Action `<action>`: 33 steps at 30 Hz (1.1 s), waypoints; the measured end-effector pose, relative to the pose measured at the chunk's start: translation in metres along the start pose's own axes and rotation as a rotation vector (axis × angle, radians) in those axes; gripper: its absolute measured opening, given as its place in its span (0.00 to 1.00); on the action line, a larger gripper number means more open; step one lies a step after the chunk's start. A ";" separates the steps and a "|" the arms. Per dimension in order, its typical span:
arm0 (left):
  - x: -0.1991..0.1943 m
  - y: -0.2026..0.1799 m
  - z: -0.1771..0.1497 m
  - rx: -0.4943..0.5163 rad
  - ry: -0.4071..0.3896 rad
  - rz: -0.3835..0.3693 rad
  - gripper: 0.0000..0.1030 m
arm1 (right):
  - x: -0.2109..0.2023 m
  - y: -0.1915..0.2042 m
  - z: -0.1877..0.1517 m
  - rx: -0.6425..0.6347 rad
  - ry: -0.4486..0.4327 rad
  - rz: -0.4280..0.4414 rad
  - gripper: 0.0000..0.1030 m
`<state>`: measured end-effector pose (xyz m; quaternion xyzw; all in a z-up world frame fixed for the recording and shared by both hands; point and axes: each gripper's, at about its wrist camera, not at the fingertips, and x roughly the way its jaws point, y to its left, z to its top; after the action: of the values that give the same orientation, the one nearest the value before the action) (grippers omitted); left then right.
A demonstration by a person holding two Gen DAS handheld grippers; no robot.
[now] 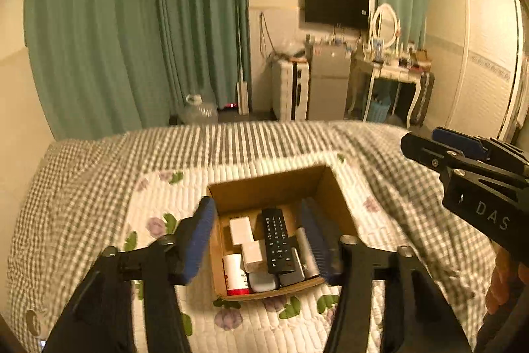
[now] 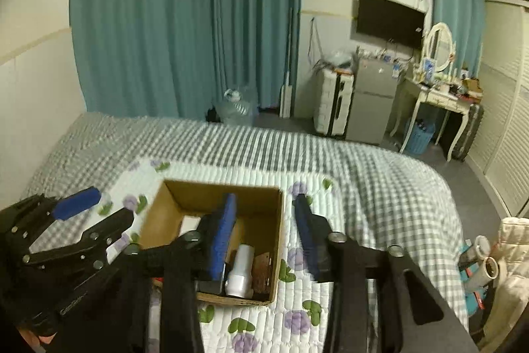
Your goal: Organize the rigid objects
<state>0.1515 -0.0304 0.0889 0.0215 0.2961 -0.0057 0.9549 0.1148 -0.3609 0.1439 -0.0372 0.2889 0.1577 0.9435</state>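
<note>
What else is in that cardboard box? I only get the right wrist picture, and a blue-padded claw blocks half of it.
Observer: The left wrist view shows a black remote control lying lengthwise in the cardboard box.
Operator: Anything beside it?
Observer: Two small white boxes lie to its left, and a white tub with a red base sits in the near left corner.
Operator: And who is moving my claw?
Observer: A person. A hand shows below the body of the right gripper, at the right edge of the left wrist view.
</note>
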 end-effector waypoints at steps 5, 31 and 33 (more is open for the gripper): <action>-0.042 0.006 0.004 0.018 -0.075 0.008 0.78 | -0.052 0.004 0.011 0.028 -0.045 0.015 0.82; -0.020 0.041 -0.110 -0.080 -0.136 0.113 0.99 | -0.037 0.006 -0.103 0.093 -0.157 0.009 1.00; -0.018 0.036 -0.113 -0.065 -0.157 0.114 0.99 | -0.028 0.007 -0.108 0.083 -0.143 0.036 1.00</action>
<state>0.0736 0.0106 0.0078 0.0066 0.2186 0.0567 0.9741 0.0324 -0.3793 0.0700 0.0187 0.2277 0.1646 0.9595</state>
